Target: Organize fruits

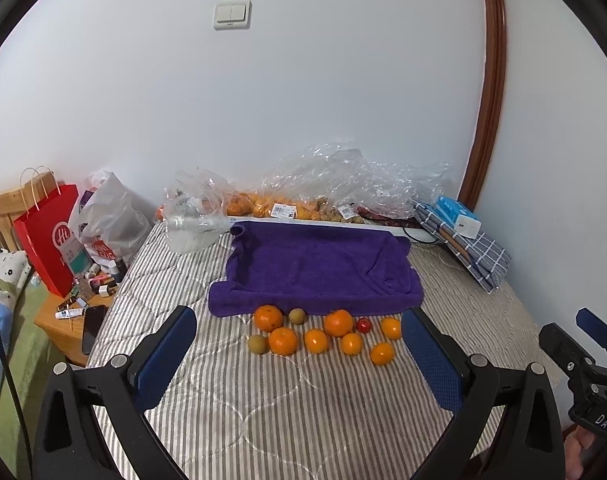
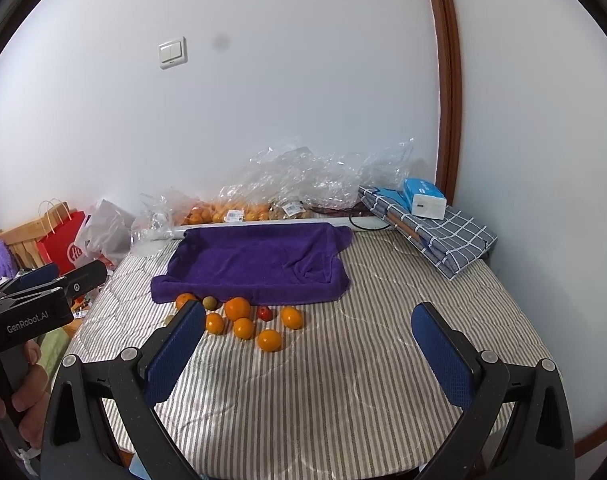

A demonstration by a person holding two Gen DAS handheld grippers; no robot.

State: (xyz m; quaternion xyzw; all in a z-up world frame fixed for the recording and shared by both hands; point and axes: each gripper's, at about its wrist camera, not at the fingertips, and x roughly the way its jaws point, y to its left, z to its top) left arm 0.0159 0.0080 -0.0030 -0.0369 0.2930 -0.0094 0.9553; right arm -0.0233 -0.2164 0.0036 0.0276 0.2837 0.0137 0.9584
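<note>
Several oranges lie loose on the striped bed cover, just in front of a tray draped with a purple towel. Two brownish-green round fruits and one small red fruit sit among them. My left gripper is open, held back from the pile, which shows between its blue pads. My right gripper is open too, to the right of the fruit; its left finger hides part of the pile.
Clear plastic bags of oranges lie along the wall behind the tray. A folded checked cloth with a blue box sits at the back right. A red paper bag and a cluttered bedside table stand left.
</note>
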